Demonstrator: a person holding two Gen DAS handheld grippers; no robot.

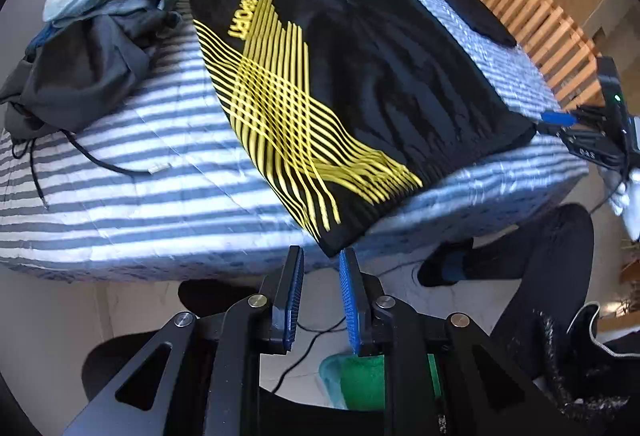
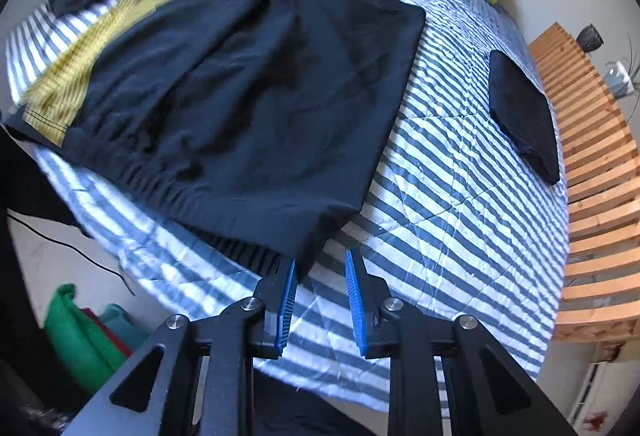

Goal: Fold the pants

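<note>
Black pants (image 1: 360,75) with yellow crossing stripes and a "SPORT" print lie spread flat on the striped bed cover (image 1: 120,195). In the left wrist view my left gripper (image 1: 323,254) is at the near bed edge. Its jaws are slightly apart and nothing is pressed between the pads; the striped corner of the pants ends right at its tips. In the right wrist view the pants (image 2: 248,83) show their plain dark side. My right gripper (image 2: 320,258) stands open at their near corner, and the fabric lies beside its left pad (image 2: 288,288) without being gripped.
A heap of grey and blue clothes (image 1: 100,35) lies at the far left of the bed, with a cable (image 1: 100,163) beside it. A folded black garment (image 2: 524,119) rests near the wooden slatted bench (image 2: 592,163). A green bag (image 1: 368,384) and a person's dark shoe (image 1: 440,268) are on the floor.
</note>
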